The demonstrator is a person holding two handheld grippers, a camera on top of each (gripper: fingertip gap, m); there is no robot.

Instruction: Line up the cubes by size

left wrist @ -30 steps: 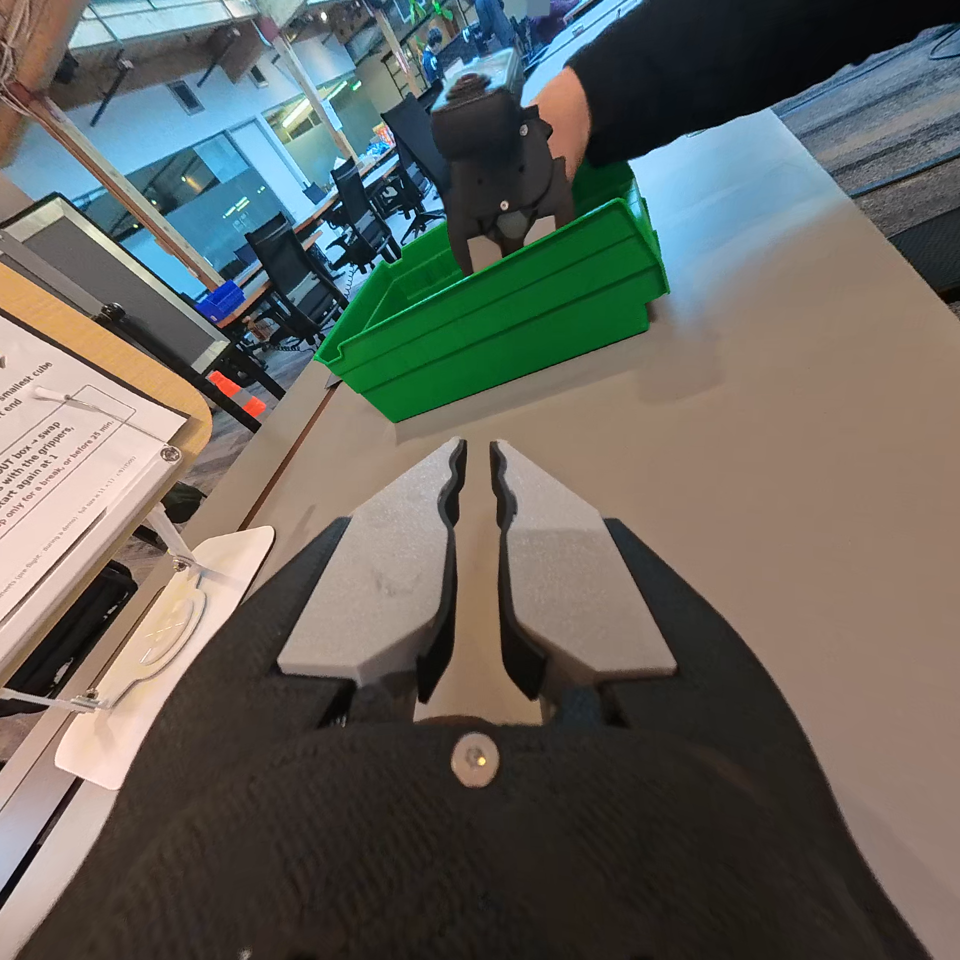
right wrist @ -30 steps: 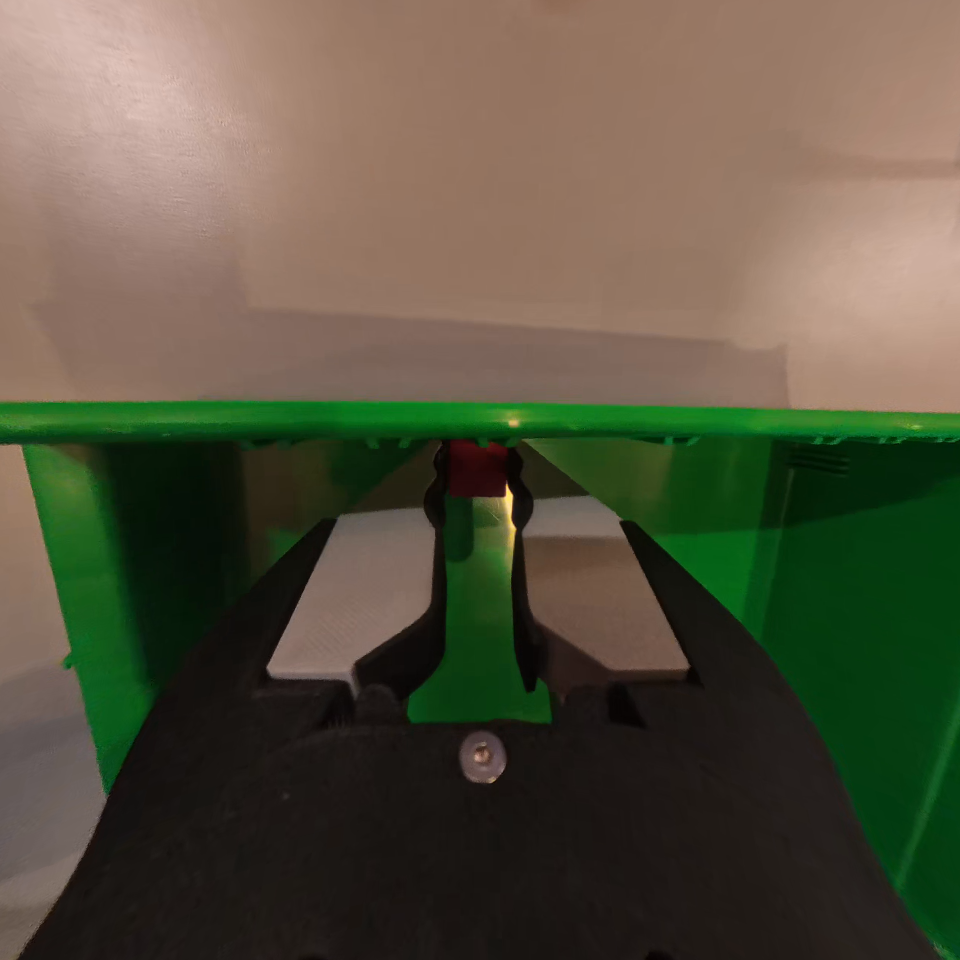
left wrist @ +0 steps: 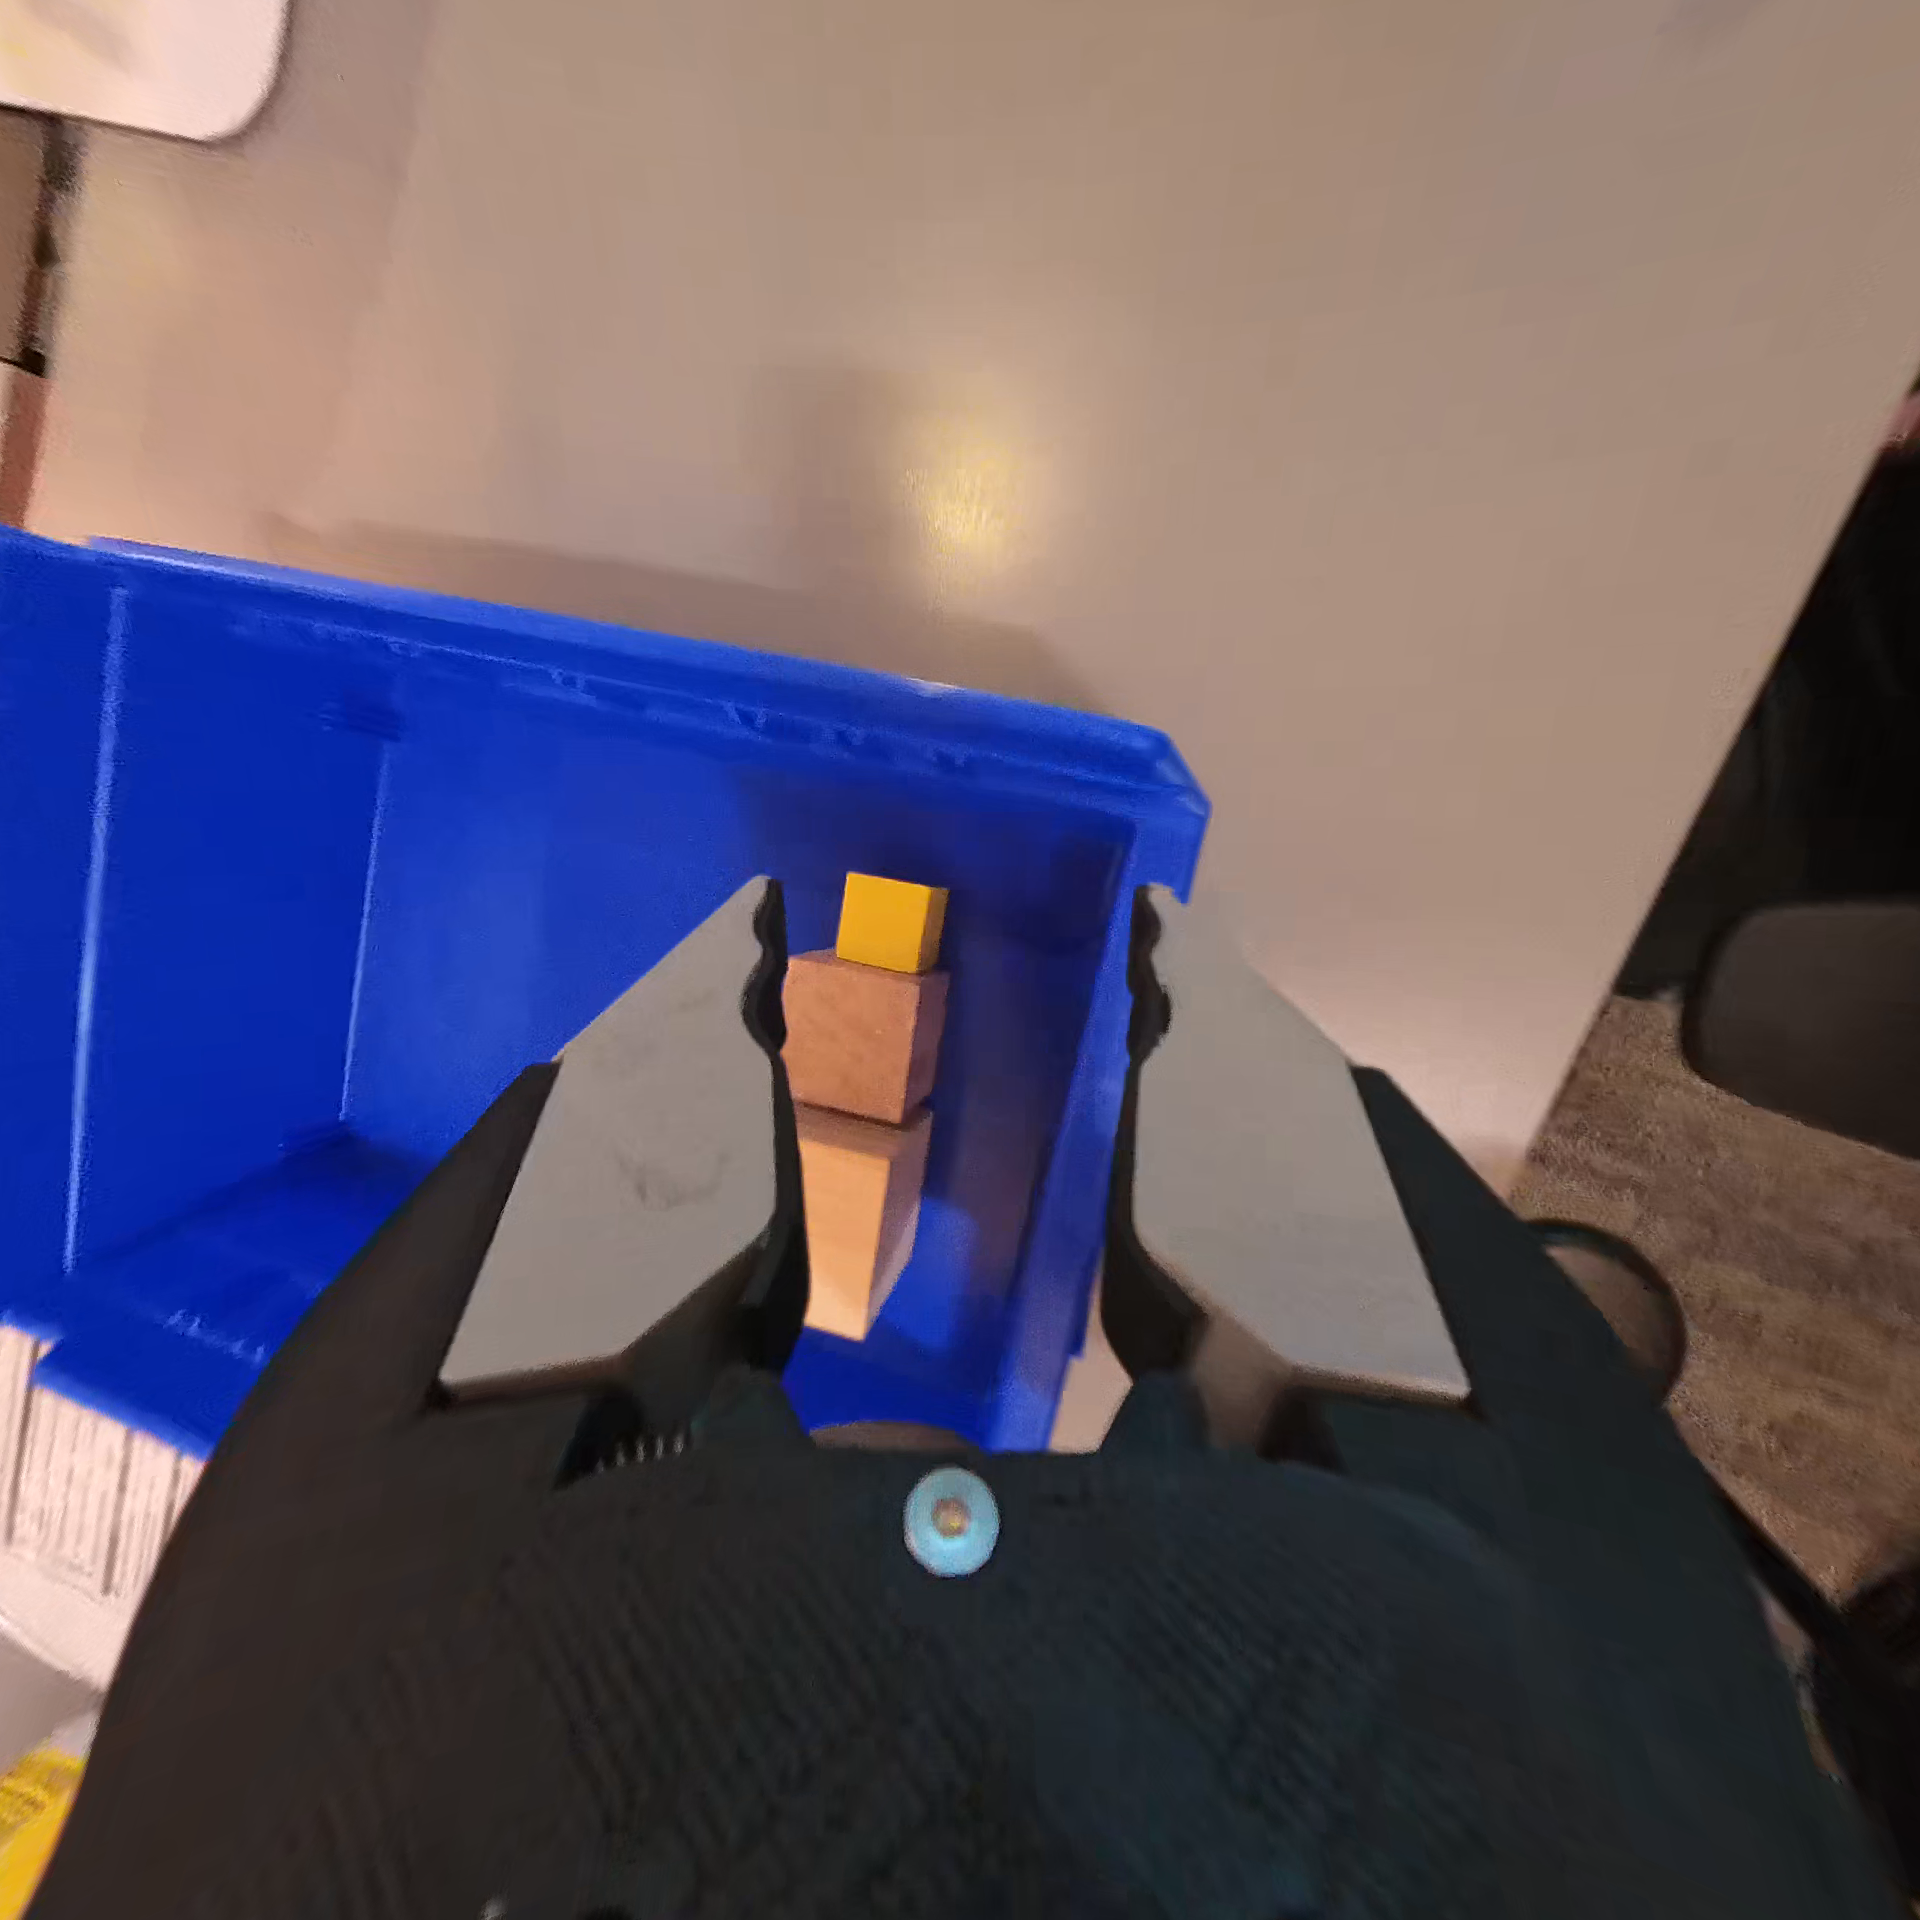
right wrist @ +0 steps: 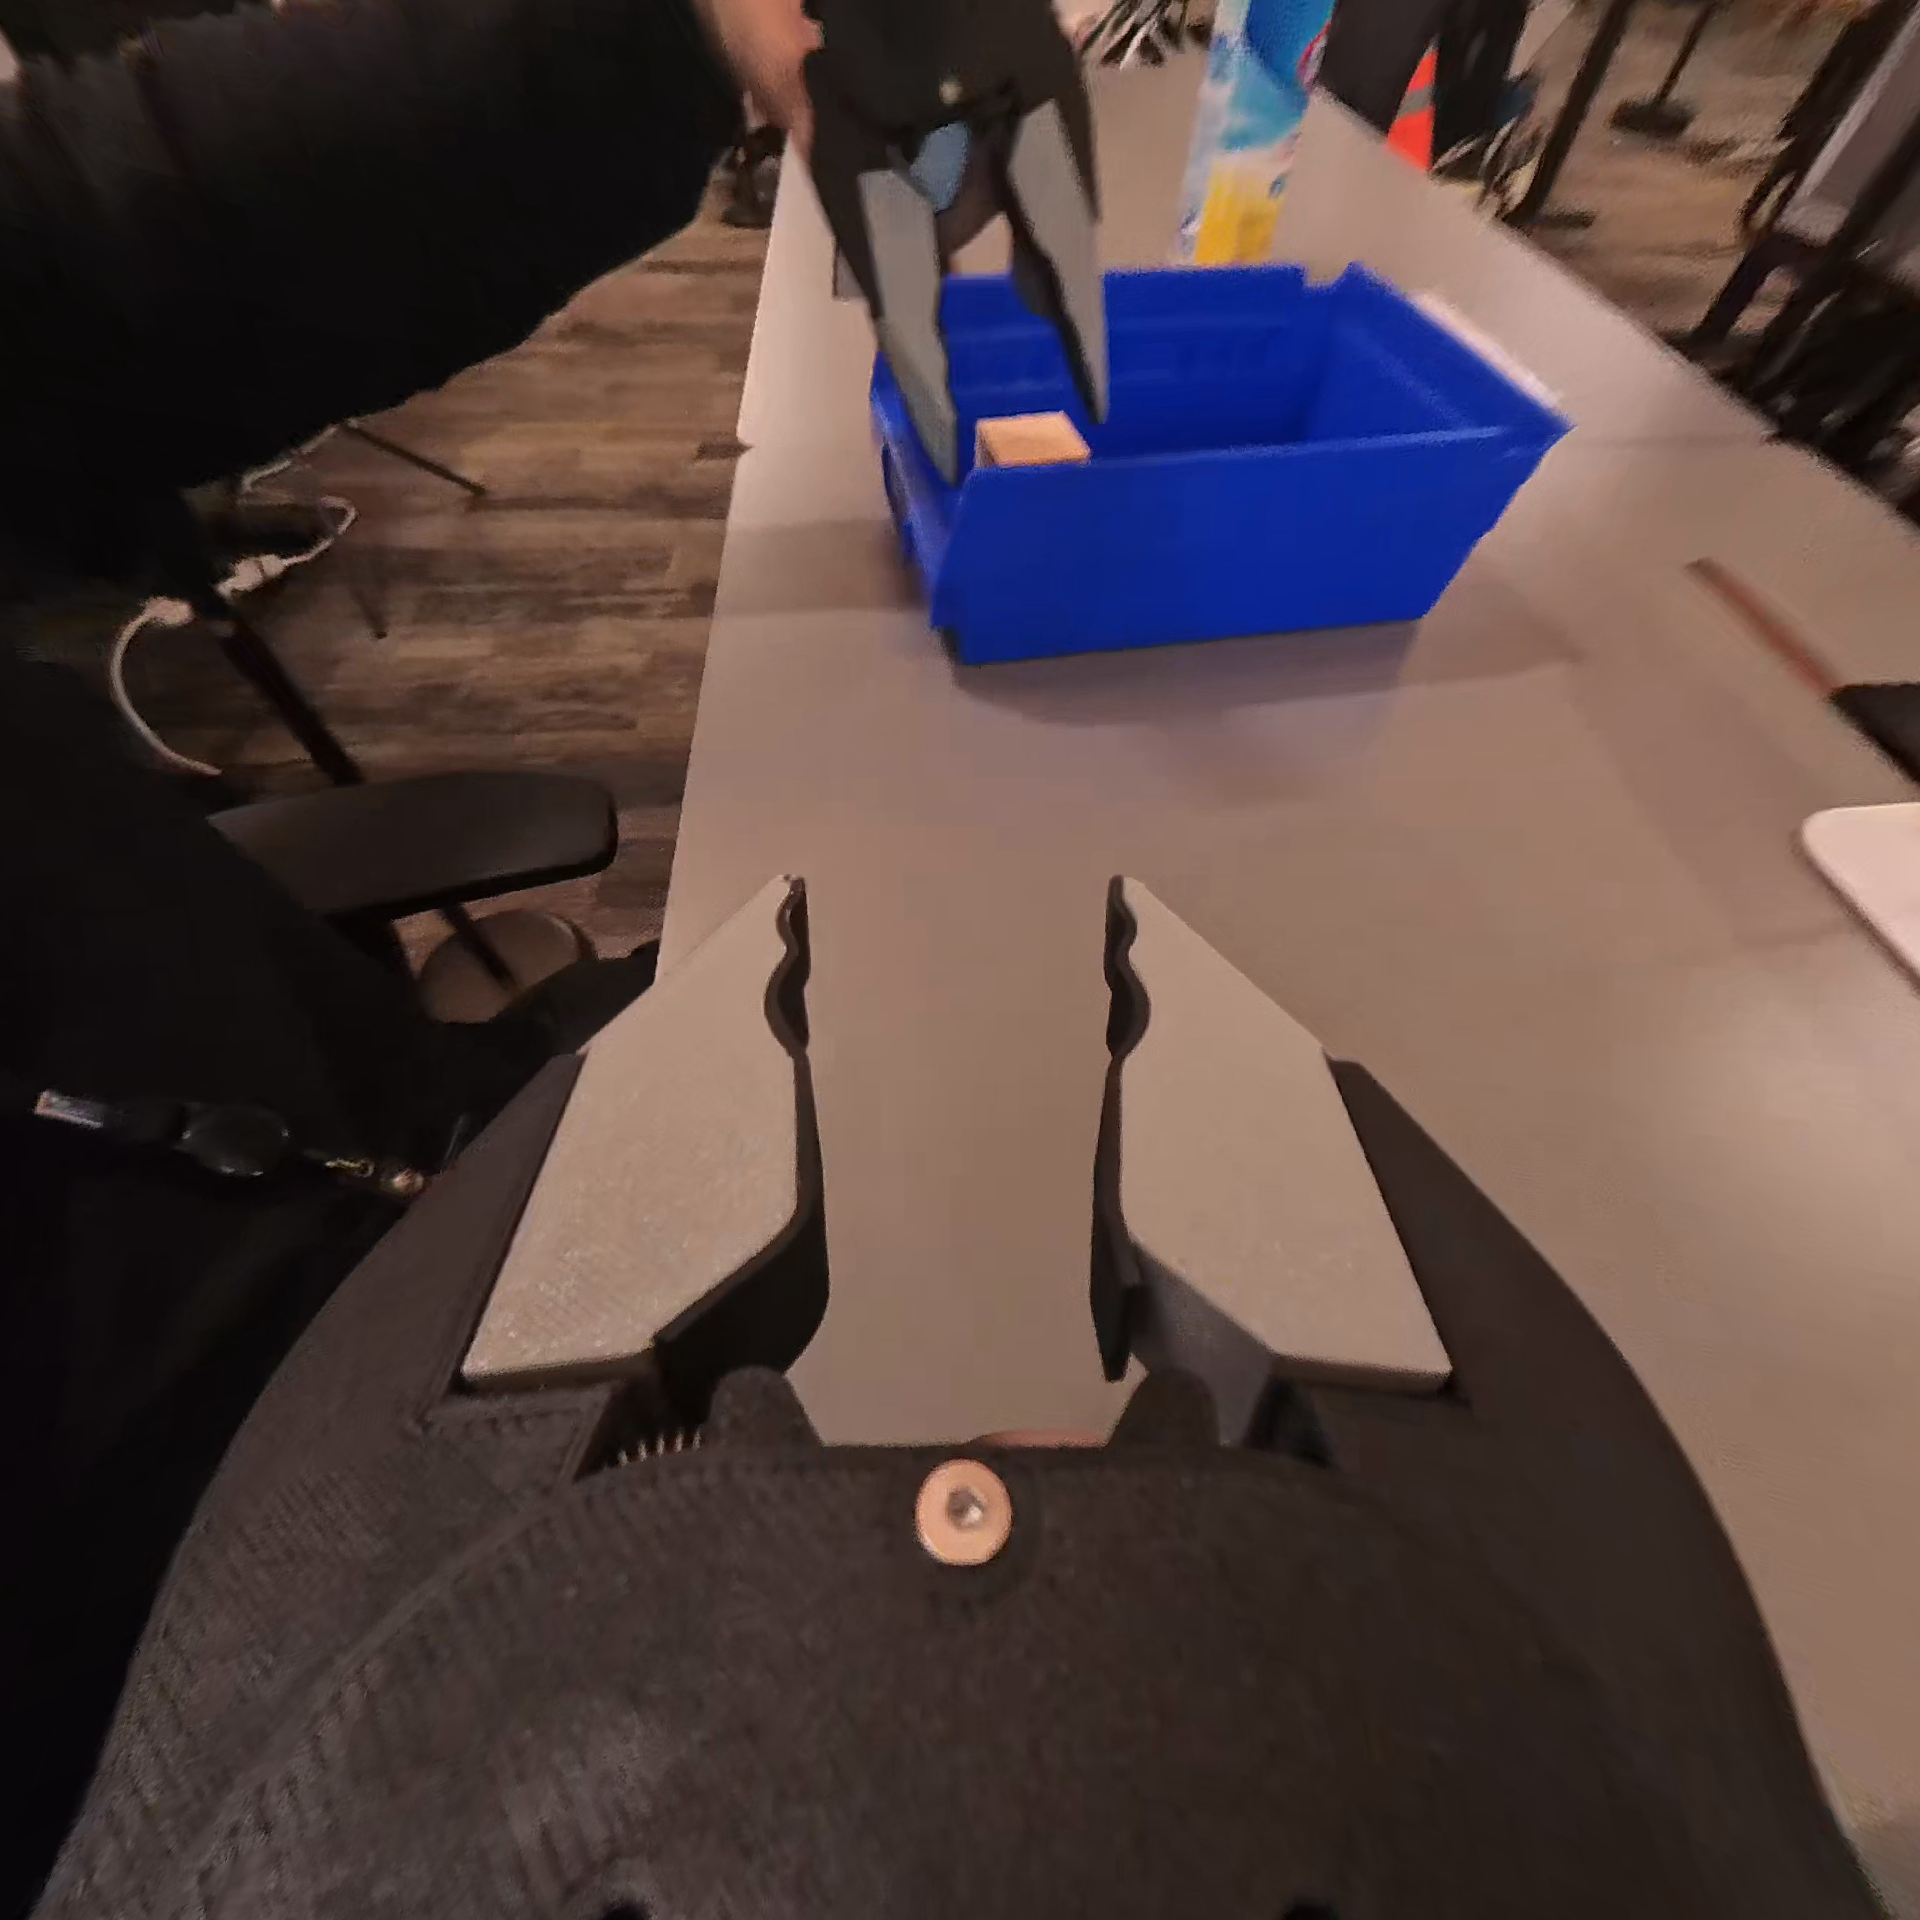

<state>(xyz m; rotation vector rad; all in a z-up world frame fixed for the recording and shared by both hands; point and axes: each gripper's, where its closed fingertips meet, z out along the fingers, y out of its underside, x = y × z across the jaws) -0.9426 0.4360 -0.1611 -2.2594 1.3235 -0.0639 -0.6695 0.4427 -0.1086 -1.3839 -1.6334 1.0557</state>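
We are lowering the left gripper (left wrist: 951, 935), jaws open, squarely astride the wooden cube (left wrist: 862, 1039) in the blue bin (left wrist: 416, 935), while the right gripper (right wrist: 956, 935) is idling, jaws open, over the counter (right wrist: 1351, 831).

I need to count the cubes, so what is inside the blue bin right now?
The blue bin holds three cubes in a row along one wall: a yellow cube, a brown cube, and a light wooden cube. The left gripper hides some floor.

Three cubes touch in a row toward twelve o'clock: pale wooden cube (left wrist: 857, 1216), darker brown cube (left wrist: 862, 1034), small yellow cube (left wrist: 891, 921)
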